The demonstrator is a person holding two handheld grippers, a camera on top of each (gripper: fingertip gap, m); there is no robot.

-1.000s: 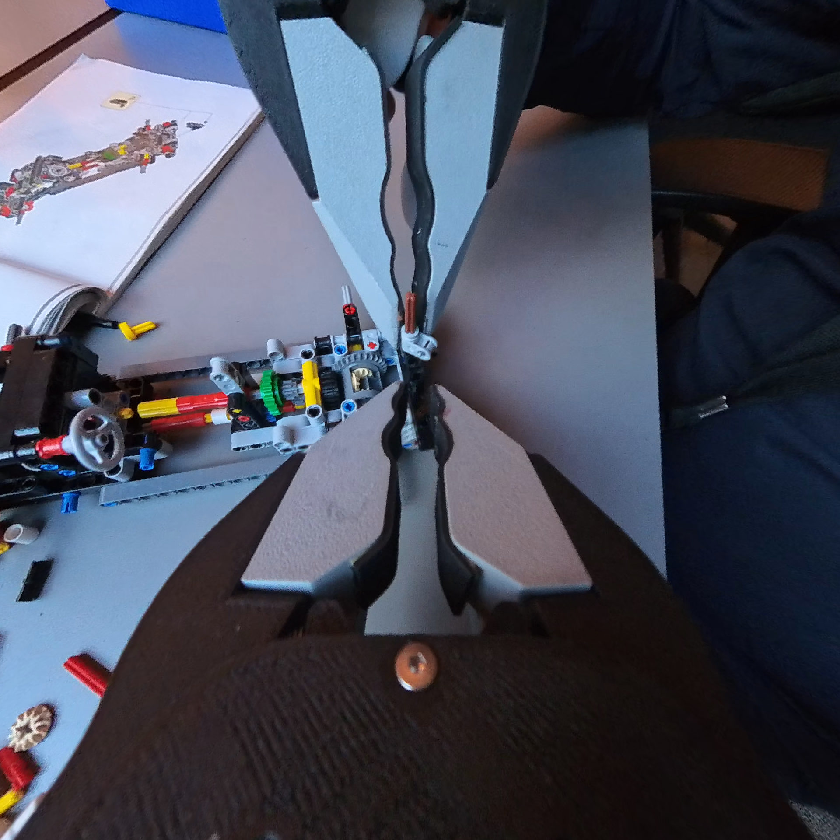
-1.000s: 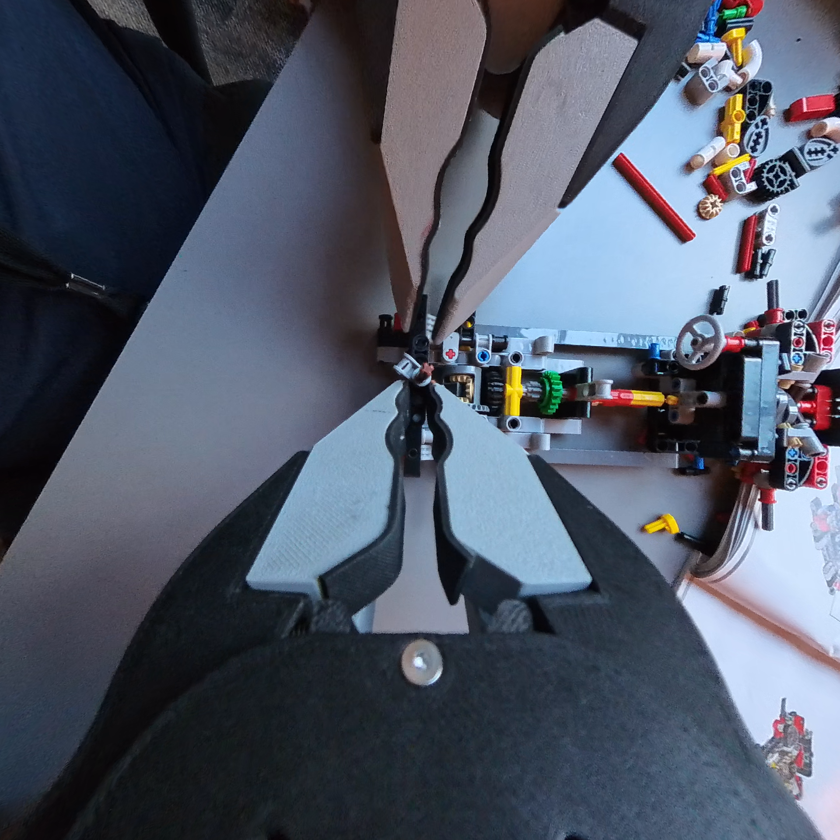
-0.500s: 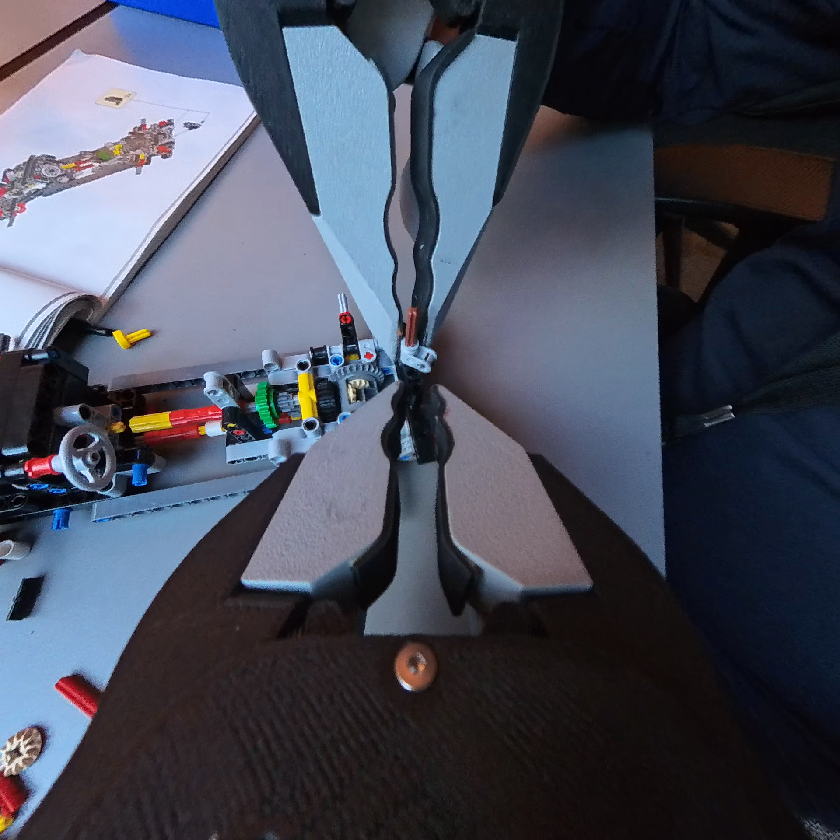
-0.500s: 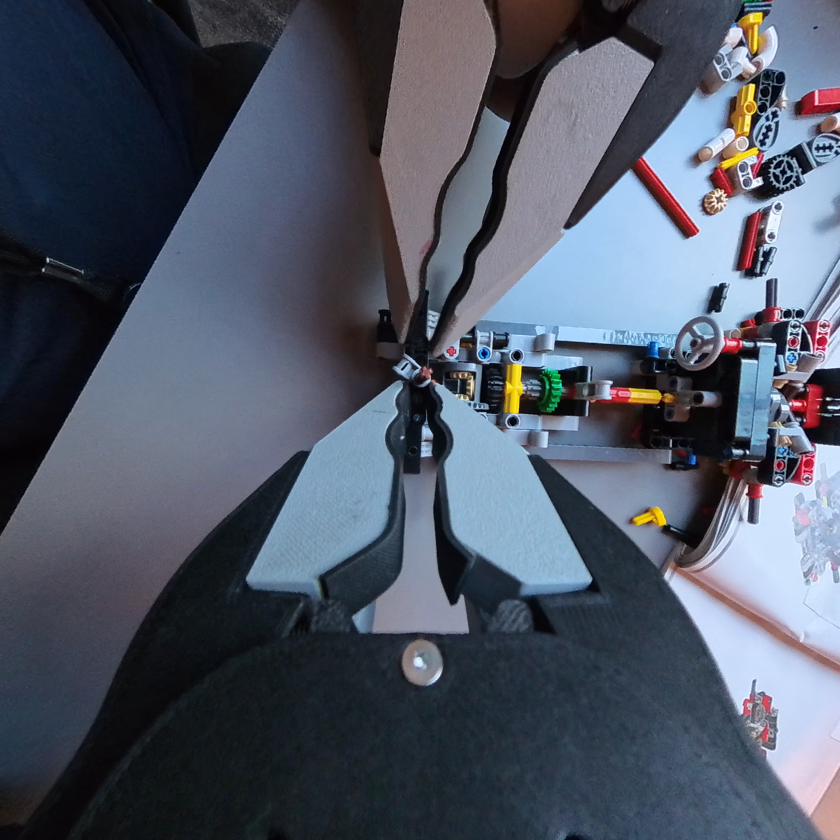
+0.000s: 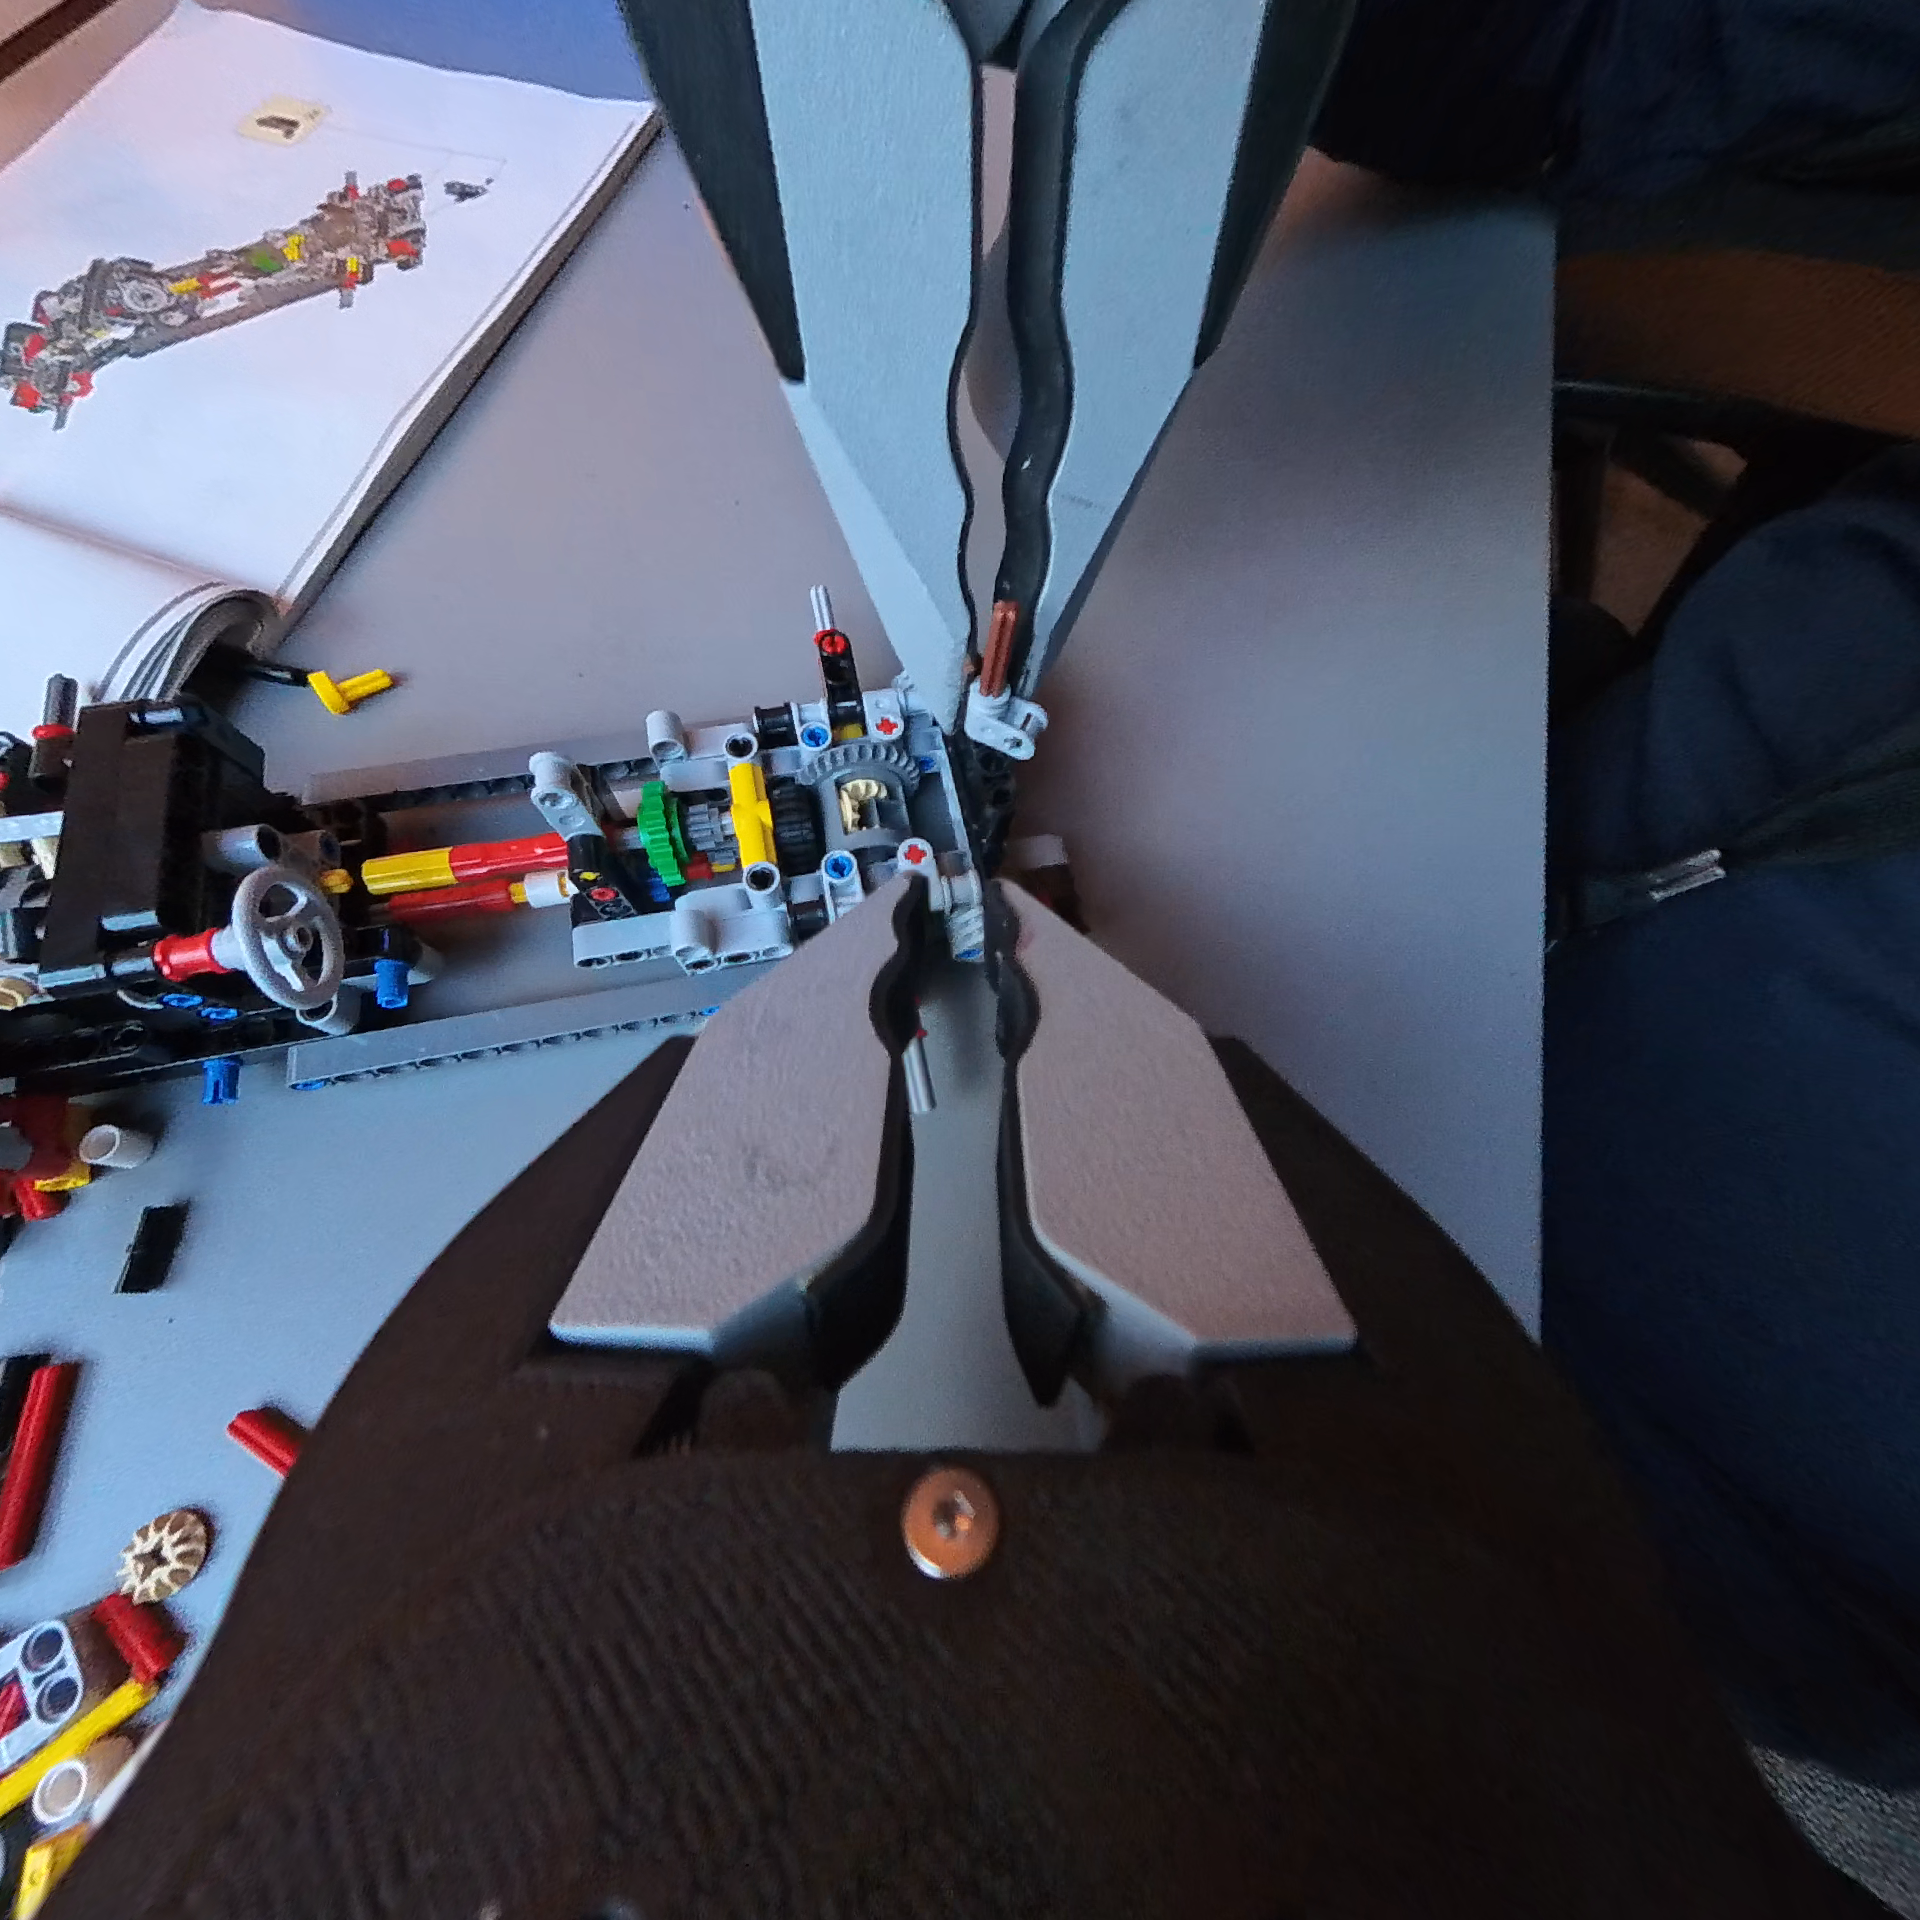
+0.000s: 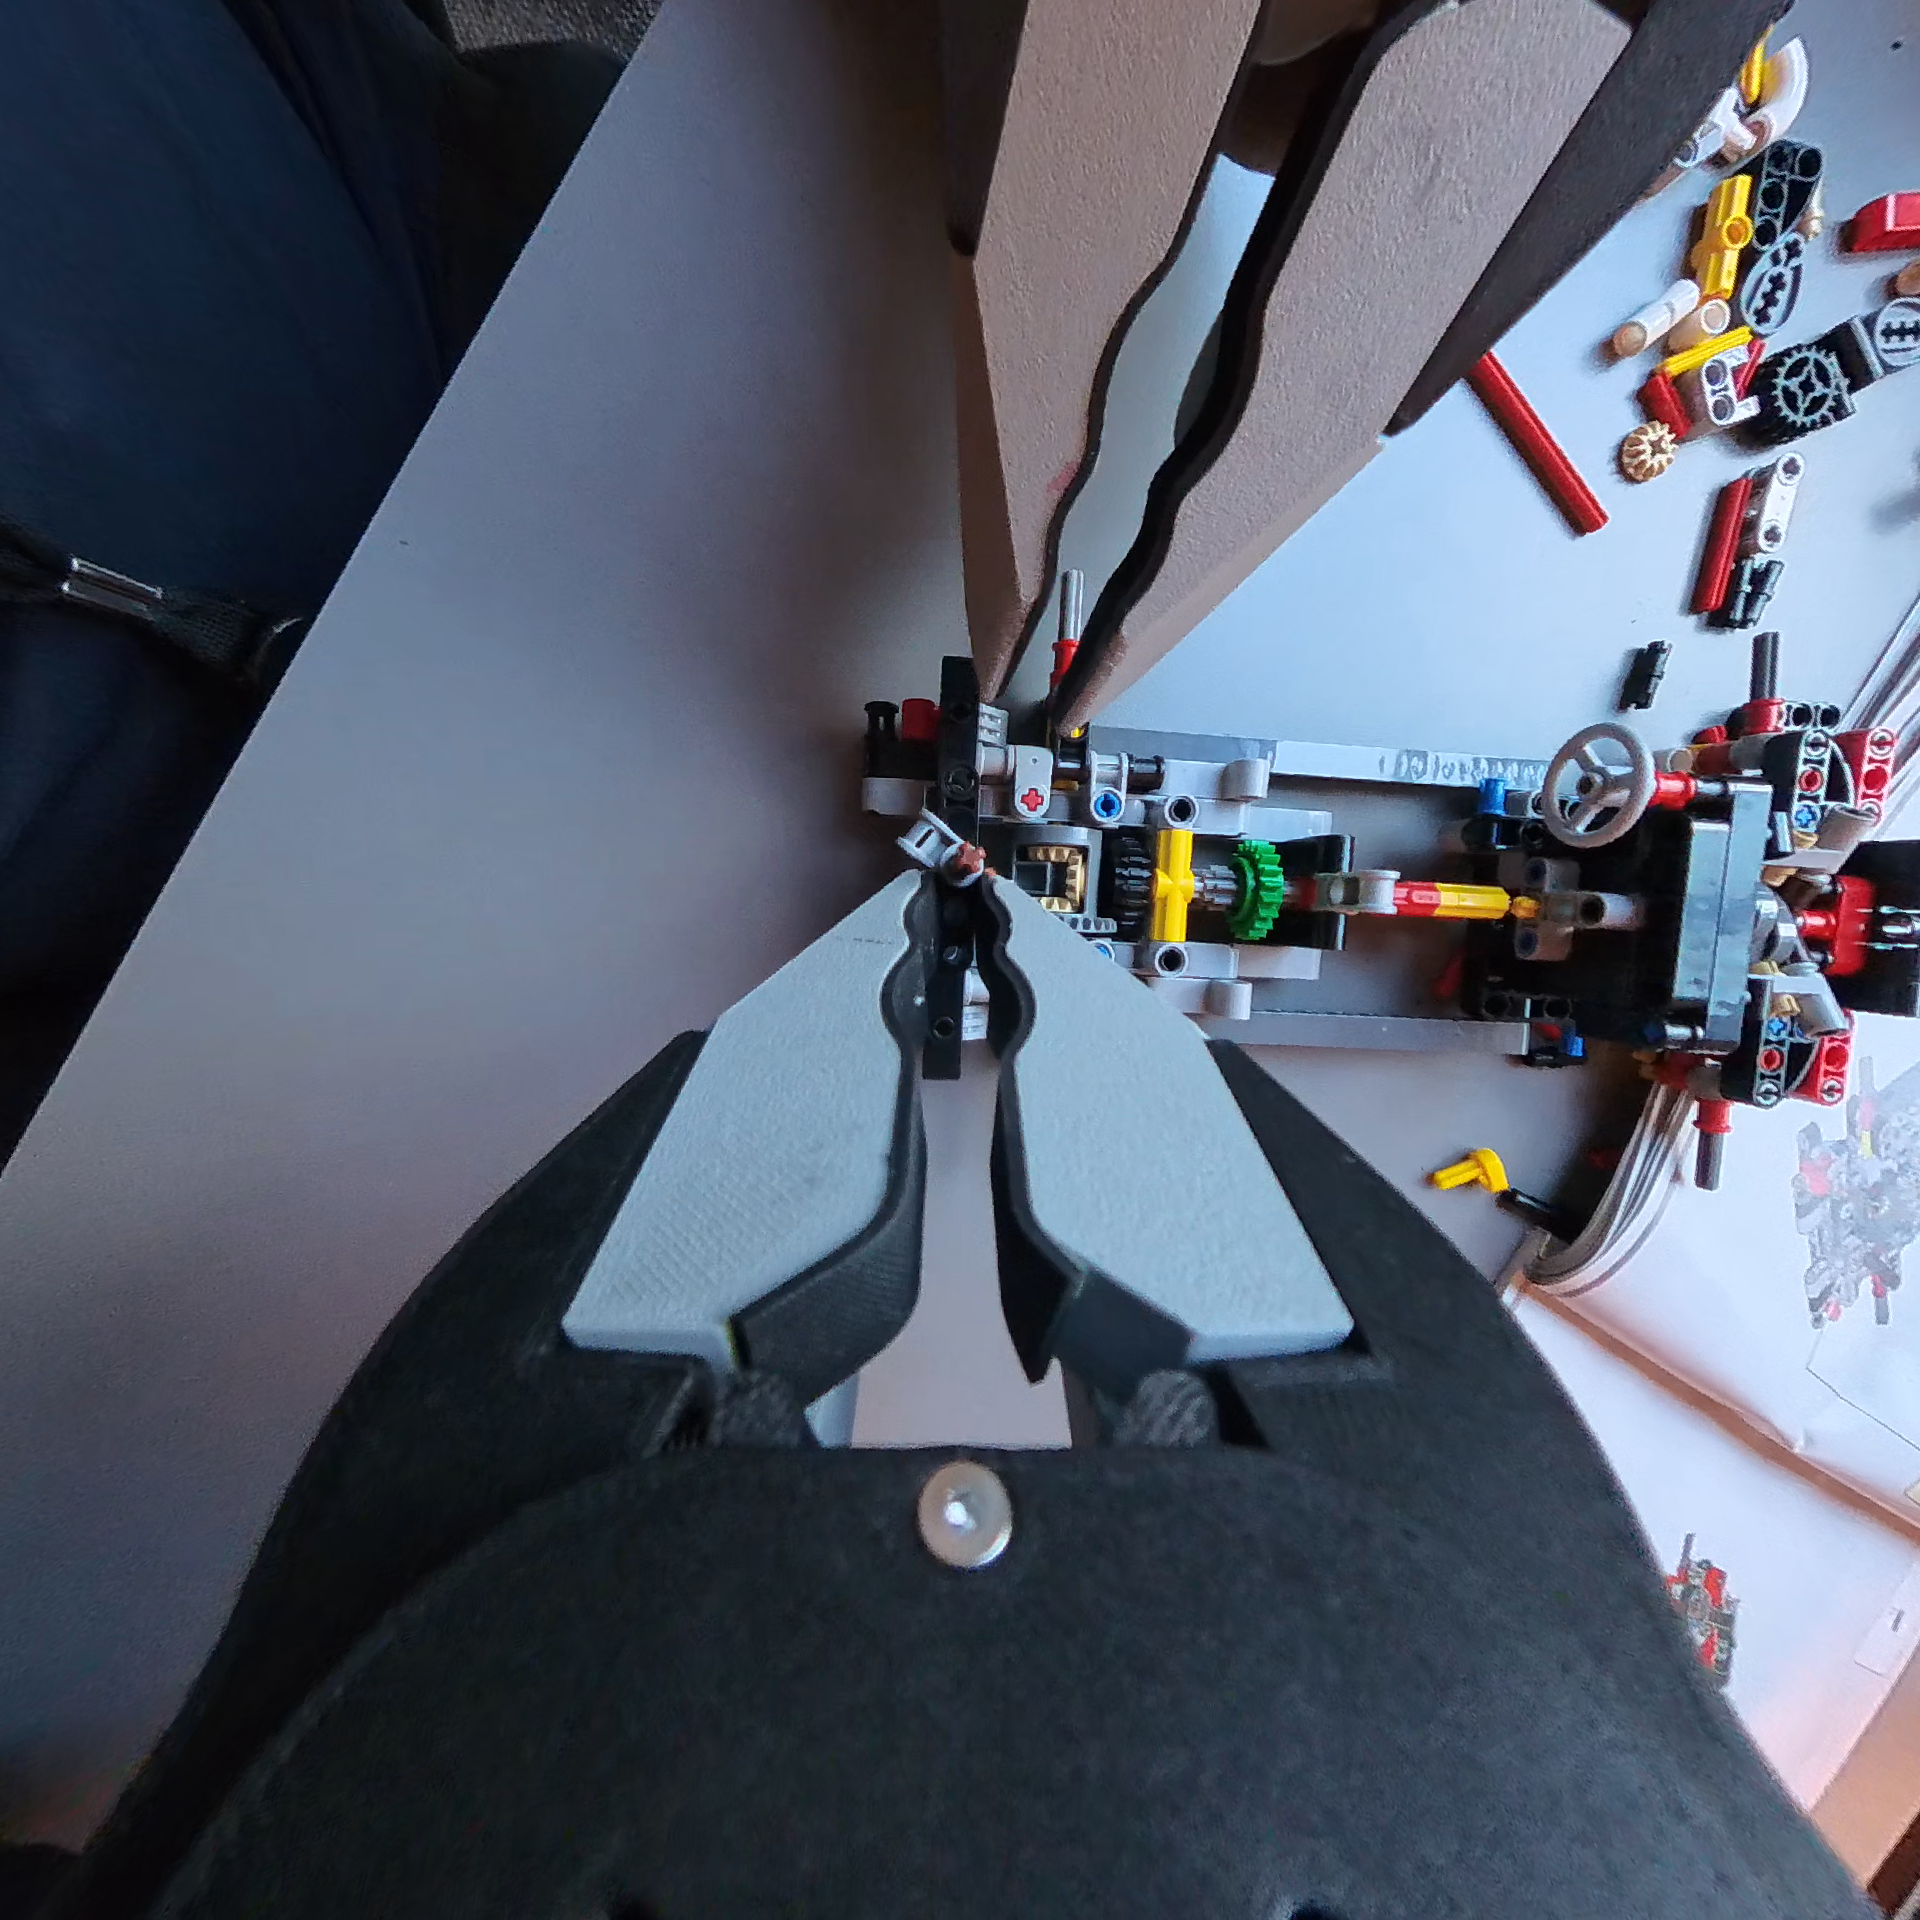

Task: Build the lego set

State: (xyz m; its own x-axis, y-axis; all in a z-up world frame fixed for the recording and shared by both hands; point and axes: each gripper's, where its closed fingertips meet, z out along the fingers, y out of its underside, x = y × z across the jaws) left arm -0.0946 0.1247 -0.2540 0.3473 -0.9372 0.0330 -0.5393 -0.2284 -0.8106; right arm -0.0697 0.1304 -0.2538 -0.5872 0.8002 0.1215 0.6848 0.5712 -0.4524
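Right gripper (image 6: 961, 894) clamped a thin brown plastic axle (image 5: 1000, 649), lengthwise along its fingers; left gripper (image 5: 951, 904), unclenched, faced it across the grey brick-built chassis's (image 5: 748, 821) end.

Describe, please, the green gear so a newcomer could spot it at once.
Start at the long grey toy-brick chassis on the grey table. Along its central shaft, beside the yellow cross connector, sits the green gear, the only green piece there.
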